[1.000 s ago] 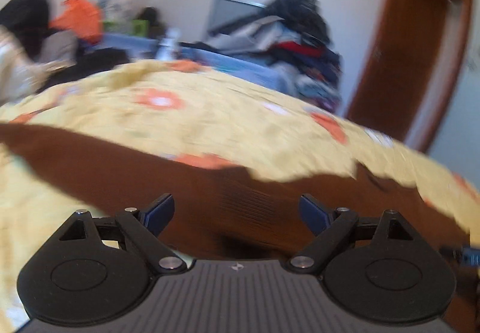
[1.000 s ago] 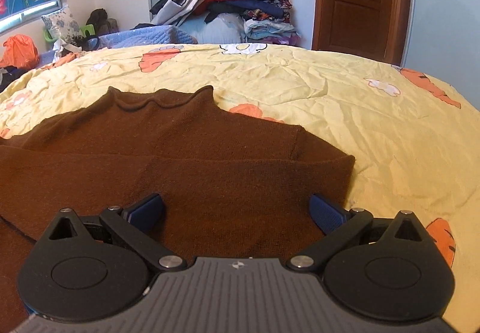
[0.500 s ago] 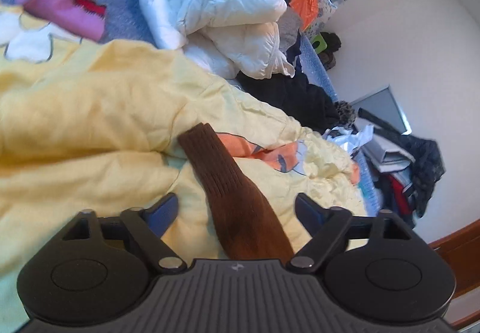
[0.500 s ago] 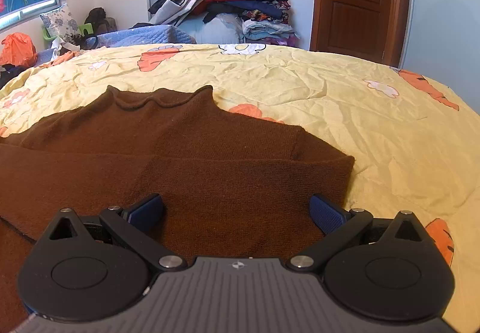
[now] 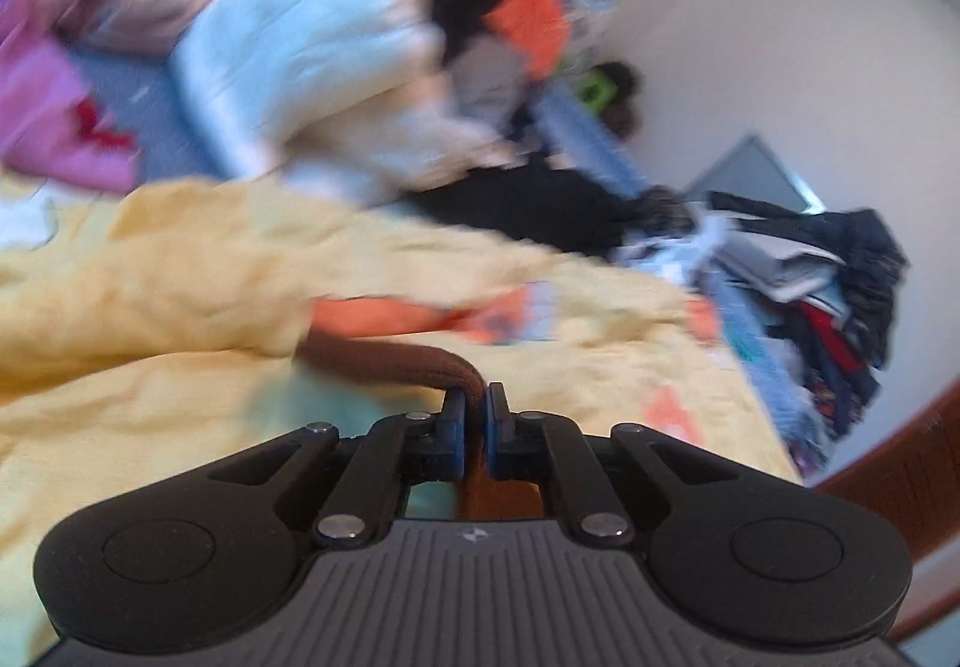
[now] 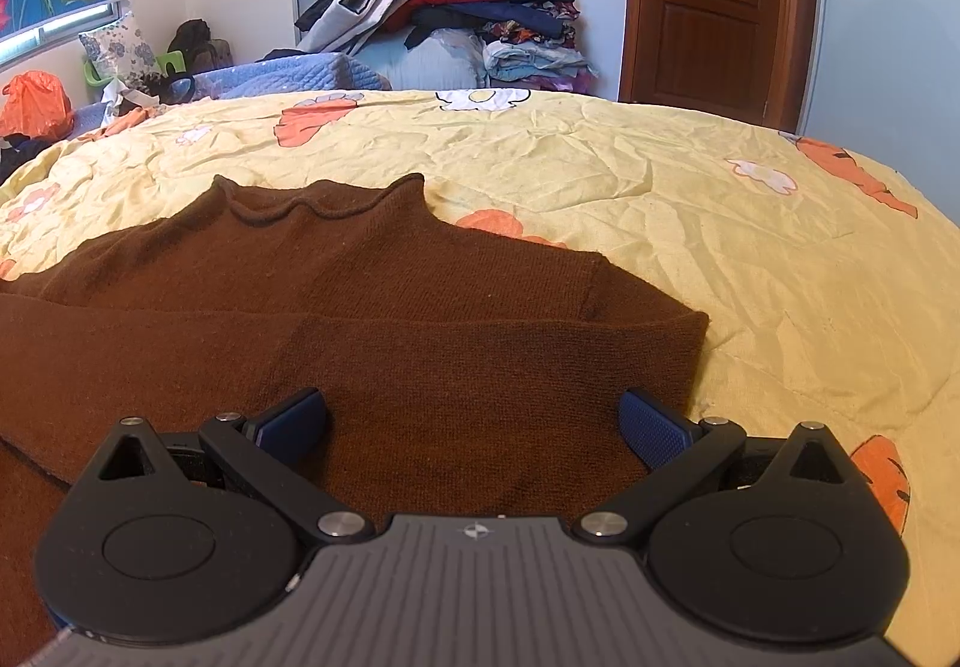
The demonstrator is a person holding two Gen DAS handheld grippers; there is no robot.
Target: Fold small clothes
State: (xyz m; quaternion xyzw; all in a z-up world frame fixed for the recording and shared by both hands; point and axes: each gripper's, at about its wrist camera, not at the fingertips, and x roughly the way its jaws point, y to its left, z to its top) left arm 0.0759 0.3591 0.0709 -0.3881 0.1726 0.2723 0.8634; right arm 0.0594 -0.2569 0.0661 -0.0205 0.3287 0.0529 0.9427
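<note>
Yellow bed cover (image 6: 690,199) carried the brown sweater (image 6: 390,319), and I had my left tool (image 5: 475,418) pinching its sleeve (image 5: 384,361) while the right tool (image 6: 474,421) hovered spread, so next I should probably fold this sleeve across the body.

no readable text, label, brand name or number anywhere in either view, only a small emblem without letters on each gripper body, nothing legible

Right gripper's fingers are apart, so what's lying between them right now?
In the right wrist view, the brown sweater lies flat under the open right gripper, its fabric spanning the gap; neither pad presses it.
</note>
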